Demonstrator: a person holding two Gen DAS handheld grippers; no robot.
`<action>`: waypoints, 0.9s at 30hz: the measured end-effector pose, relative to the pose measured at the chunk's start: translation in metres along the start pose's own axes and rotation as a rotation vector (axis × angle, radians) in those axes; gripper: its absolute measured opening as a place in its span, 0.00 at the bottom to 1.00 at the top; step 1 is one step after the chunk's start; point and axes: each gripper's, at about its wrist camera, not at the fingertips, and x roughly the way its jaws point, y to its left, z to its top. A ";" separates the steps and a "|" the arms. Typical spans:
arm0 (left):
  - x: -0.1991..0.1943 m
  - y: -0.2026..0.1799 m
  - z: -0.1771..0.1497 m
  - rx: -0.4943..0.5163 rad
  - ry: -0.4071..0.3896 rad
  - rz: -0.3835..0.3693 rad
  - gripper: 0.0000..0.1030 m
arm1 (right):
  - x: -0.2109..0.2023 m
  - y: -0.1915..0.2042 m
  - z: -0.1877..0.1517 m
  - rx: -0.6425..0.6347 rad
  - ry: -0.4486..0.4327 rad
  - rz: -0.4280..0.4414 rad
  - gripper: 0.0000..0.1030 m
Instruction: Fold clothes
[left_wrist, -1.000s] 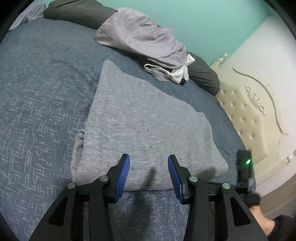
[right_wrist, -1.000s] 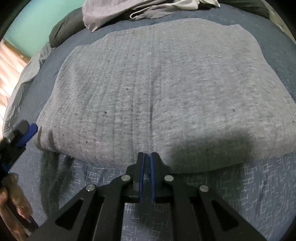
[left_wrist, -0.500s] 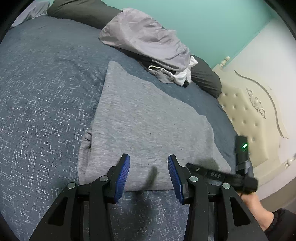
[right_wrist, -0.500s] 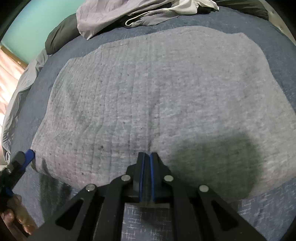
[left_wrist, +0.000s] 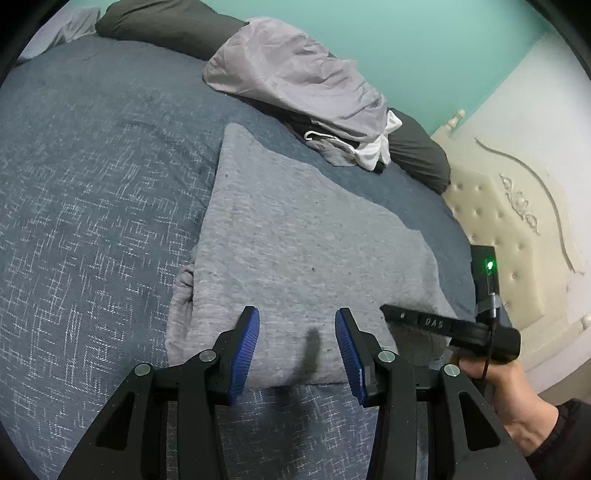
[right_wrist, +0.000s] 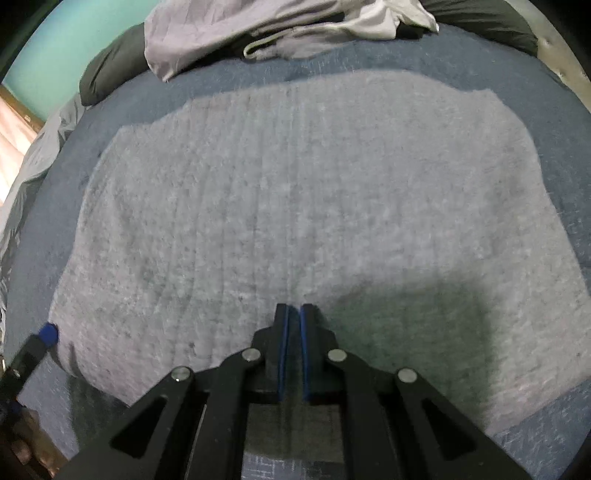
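The left gripper (left_wrist: 297, 341) hangs with jaws released and nothing between them over the near edge of a folded grey garment (left_wrist: 295, 254), which lies flat on a blue-grey bedspread (left_wrist: 92, 206). The right gripper (right_wrist: 294, 314), jaws clenched on nothing, points down over the same garment. Beyond it, a heap of pale clothes (left_wrist: 299, 81) rests against dark pillows (left_wrist: 170, 26) near a cream tufted headboard (left_wrist: 491, 218).
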 end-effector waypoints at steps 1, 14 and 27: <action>0.000 0.001 0.000 -0.003 0.000 -0.002 0.45 | 0.001 -0.001 0.004 0.001 -0.003 -0.002 0.04; 0.003 0.010 0.001 -0.024 0.012 -0.009 0.45 | 0.022 0.000 0.067 0.000 0.019 0.003 0.04; 0.012 0.014 0.002 -0.036 0.024 -0.013 0.45 | 0.020 0.017 0.048 -0.063 0.067 0.031 0.04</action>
